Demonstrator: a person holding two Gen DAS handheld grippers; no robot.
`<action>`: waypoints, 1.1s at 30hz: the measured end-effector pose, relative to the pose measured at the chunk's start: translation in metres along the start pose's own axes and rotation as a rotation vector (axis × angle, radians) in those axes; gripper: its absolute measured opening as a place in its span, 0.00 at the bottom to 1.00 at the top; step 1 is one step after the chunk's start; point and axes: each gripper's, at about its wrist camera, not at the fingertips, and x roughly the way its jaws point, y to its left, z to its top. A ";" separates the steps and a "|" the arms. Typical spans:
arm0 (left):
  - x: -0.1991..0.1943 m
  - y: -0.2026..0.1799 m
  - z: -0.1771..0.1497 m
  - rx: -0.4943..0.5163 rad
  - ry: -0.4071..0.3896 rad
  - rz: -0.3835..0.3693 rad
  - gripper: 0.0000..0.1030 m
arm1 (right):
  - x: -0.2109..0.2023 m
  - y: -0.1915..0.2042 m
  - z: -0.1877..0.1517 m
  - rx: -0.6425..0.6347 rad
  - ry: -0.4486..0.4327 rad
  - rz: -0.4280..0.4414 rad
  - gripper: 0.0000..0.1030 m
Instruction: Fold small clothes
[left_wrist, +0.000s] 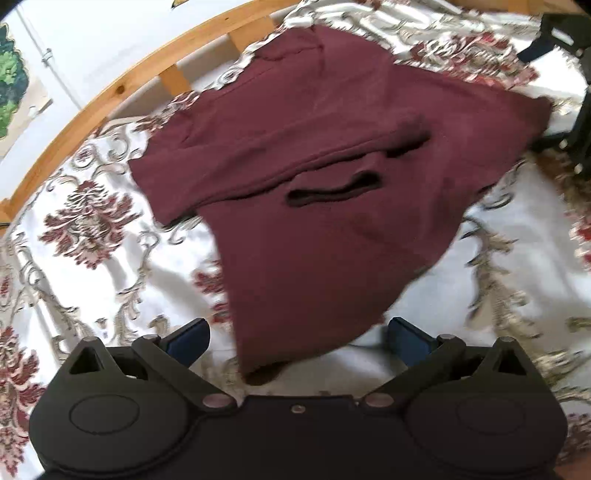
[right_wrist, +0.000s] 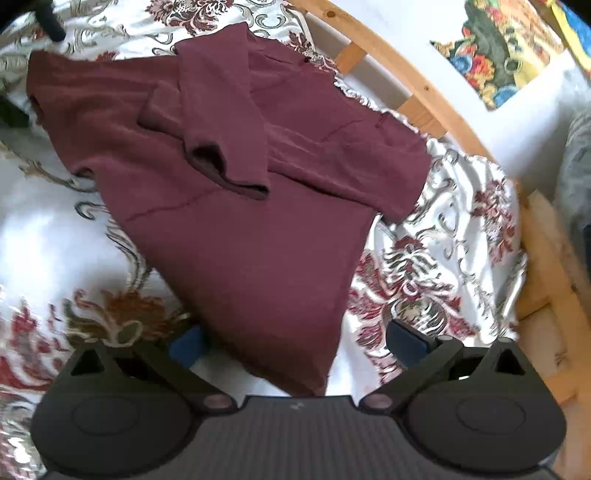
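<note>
One maroon shirt (left_wrist: 325, 192) lies spread on the flowered bedcover (left_wrist: 85, 229), beside the wooden bed rail (left_wrist: 122, 81). Left gripper (left_wrist: 297, 341) hangs above the lower corner of the shirt, jaws wide apart, holding nothing.

From the right wrist, the shirt (right_wrist: 236, 221) has one sleeve (right_wrist: 221, 122) folded over its middle. Right gripper (right_wrist: 295, 341) is spread wide too, empty, above the hem corner.

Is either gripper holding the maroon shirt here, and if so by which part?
Nothing is held. Left gripper and right gripper are both open, each straddling a bottom corner of the maroon shirt.

bright daylight | motion blur throughout | bedspread (left_wrist: 92, 266) whites glaring | fisheye-bent edges
</note>
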 end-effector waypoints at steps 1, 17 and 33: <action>0.001 0.001 -0.001 0.007 0.000 0.014 0.99 | 0.000 0.001 0.000 -0.015 -0.010 -0.014 1.00; -0.006 -0.016 -0.011 0.119 -0.059 0.095 0.88 | -0.019 -0.006 0.004 0.032 -0.184 0.019 0.14; -0.004 -0.013 -0.014 0.136 -0.047 0.140 0.18 | -0.023 -0.014 0.005 0.106 -0.199 0.001 0.14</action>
